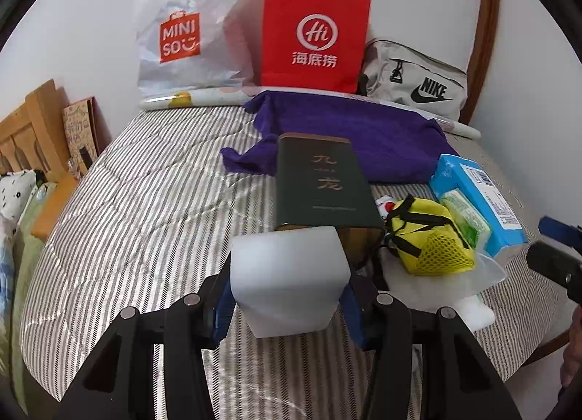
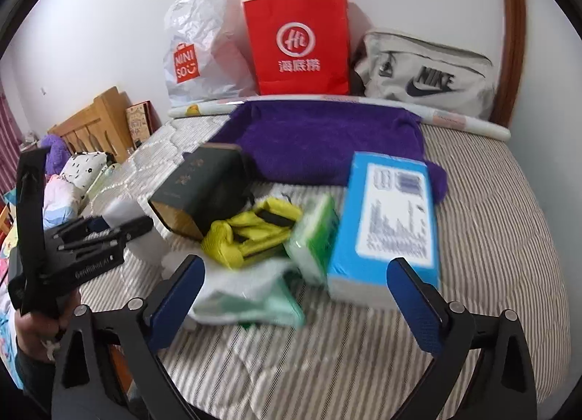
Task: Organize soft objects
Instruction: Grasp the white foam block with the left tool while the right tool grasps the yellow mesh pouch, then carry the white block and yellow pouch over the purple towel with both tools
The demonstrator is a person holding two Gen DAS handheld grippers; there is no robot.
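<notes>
foam block [image 1: 291,280]: on the striped bed [image 1: 145,201], just before the dark box [image 1: 322,183].
my left gripper [image 1: 287,301]: clenched on the block's side faces.
my right gripper [image 2: 294,296]: spread wide, empty.
handling: likely light, squashy; grip mid-sides, gently.

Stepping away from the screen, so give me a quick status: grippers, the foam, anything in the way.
Left gripper shut on foam block. Right gripper open, empty, over the pile. Green box sits right behind the foam.
</notes>
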